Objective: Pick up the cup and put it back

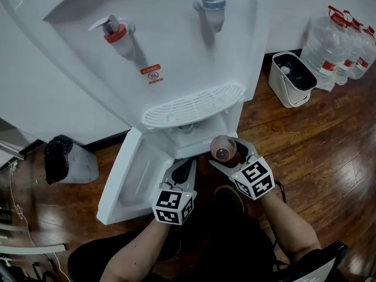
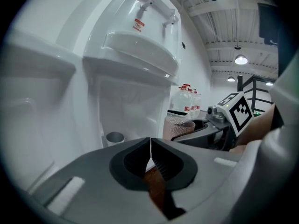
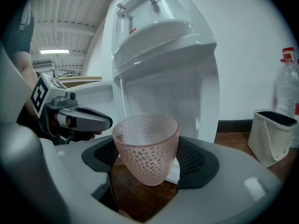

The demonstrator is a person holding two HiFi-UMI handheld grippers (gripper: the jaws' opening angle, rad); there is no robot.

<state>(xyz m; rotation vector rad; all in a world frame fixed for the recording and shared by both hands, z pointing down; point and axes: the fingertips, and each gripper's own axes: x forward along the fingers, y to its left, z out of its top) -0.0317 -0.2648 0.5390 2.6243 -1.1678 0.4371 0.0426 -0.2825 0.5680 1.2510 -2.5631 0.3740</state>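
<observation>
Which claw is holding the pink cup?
The right gripper: its jaws clamp the pink dotted cup in front of the water dispenser. The left gripper beside it is shut on nothing.

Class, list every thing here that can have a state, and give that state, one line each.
cup: empty, held in the right gripper.
right gripper: shut on the cup.
left gripper: shut, empty.
door: open.
red tap: not running.
blue tap: not running.
bottles: capped.
bin: open, lined.
</observation>
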